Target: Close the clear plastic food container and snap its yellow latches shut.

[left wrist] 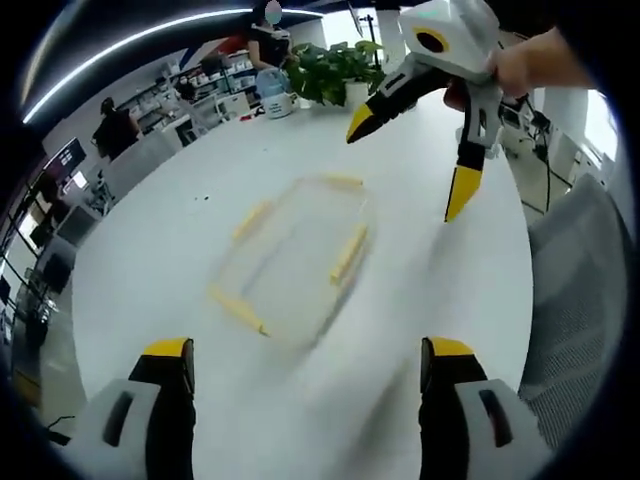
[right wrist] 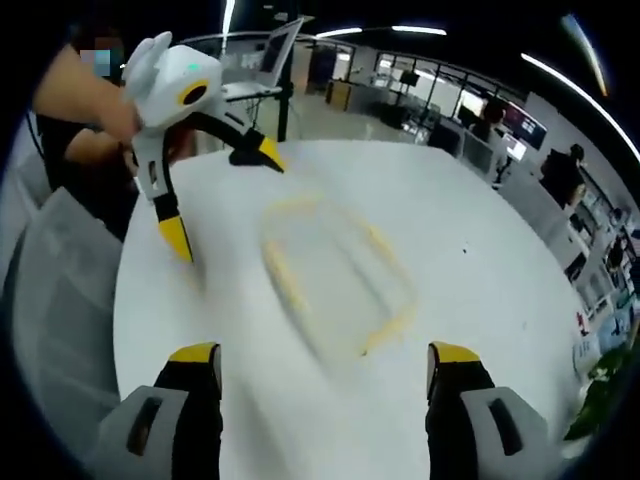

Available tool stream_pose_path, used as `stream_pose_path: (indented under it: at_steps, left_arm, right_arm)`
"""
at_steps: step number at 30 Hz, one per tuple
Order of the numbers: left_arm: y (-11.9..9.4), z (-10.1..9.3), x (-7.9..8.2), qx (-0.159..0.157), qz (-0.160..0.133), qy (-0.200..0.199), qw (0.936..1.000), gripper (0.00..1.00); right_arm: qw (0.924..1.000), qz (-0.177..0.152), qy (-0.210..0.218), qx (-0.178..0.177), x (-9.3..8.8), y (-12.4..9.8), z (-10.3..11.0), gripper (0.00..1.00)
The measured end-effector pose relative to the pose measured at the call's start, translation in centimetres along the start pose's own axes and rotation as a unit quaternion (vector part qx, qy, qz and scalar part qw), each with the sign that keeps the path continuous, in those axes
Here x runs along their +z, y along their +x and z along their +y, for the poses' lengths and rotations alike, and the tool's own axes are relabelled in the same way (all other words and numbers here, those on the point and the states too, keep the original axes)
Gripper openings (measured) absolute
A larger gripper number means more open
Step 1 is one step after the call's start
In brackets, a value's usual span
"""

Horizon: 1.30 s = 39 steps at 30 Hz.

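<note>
Clear plastic food container: the rectangular see-through box with yellow latches (left wrist: pixel 296 262) lies on the round white table (left wrist: pixel 180 240), near its middle, between the two grippers and touched by neither.

Left gripper view, container: blurred by motion; yellow strips show along its edges, but whether the lid is seated or any latch is snapped down I cannot tell.

Left gripper view, left gripper (left wrist: pixel 305 365): its two yellow-tipped white jaws rise from the bottom, spread wide apart, nothing between them, short of the container.

Left gripper view, right gripper (left wrist: pixel 408 160): held by a hand (left wrist: pixel 535 60) above the far side of the table, jaws splayed wide and empty.

Left gripper view, extras: a potted green plant (left wrist: pixel 335 70) at the far table edge and people at desks behind (not seen from the other side).

Right gripper view, container (right wrist: pixel 335 275): again smeared, yellow latches as faint bars on its long sides.

Right gripper view, right gripper (right wrist: pixel 325 365): jaws apart, empty, near side of the container.

Right gripper view, left gripper (right wrist: pixel 225 195): jaws gaping, hovering beyond the container's far corner.

Right gripper view, extras: an open laptop (right wrist: pixel 265 60) past the table.

Progress: judging from both, latching appears not yet begun (both claws stand off).
</note>
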State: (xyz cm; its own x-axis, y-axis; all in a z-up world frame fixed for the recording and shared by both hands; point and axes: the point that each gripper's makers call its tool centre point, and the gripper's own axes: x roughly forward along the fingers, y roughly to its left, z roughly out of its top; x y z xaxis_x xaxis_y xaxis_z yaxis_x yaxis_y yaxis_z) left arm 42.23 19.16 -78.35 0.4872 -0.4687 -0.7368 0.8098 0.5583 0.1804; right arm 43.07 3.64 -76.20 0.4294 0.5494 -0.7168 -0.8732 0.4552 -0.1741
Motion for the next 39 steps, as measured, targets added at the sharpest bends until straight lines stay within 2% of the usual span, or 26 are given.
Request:
stream_pose_path:
  at_steps: [8, 20, 21, 28, 31, 39]
  left_arm:
    - [-1.8, -0.7, -0.8, 0.016, -0.038, -0.031, 0.9987, 0.95]
    - [-3.7, -3.3, -2.7, 0.03, -0.058, -0.035, 0.9973, 0.92]
    - [-4.0, -3.6, -2.7, 0.03, -0.067, -0.039, 0.9965, 0.92]
    - [-5.2, -4.6, -3.3, 0.03, -0.08, -0.046, 0.9952, 0.91]
    - [-6.0, -5.0, -3.4, 0.032, -0.097, -0.073, 0.992, 0.91]
    - [-7.6, -7.1, -4.8, 0.032, -0.103, -0.092, 0.9899, 0.91]
  right_arm:
    - [0.9993, -0.016, 0.031, -0.013, -1.8, -1.5, 1.0, 0.85]
    - [0.996, -0.047, 0.059, -0.048, -4.2, -4.7, 1.9, 0.85]
    - [0.9954, -0.049, 0.064, -0.052, -4.4, -5.1, 2.1, 0.85]
    - [0.9928, -0.055, 0.082, -0.068, -6.2, -6.3, 3.5, 0.85]
    - [0.9911, -0.06, 0.094, -0.072, -6.7, -6.7, 4.2, 0.85]
    - [0.9859, -0.077, 0.118, -0.09, -7.3, -8.0, 6.2, 0.84]
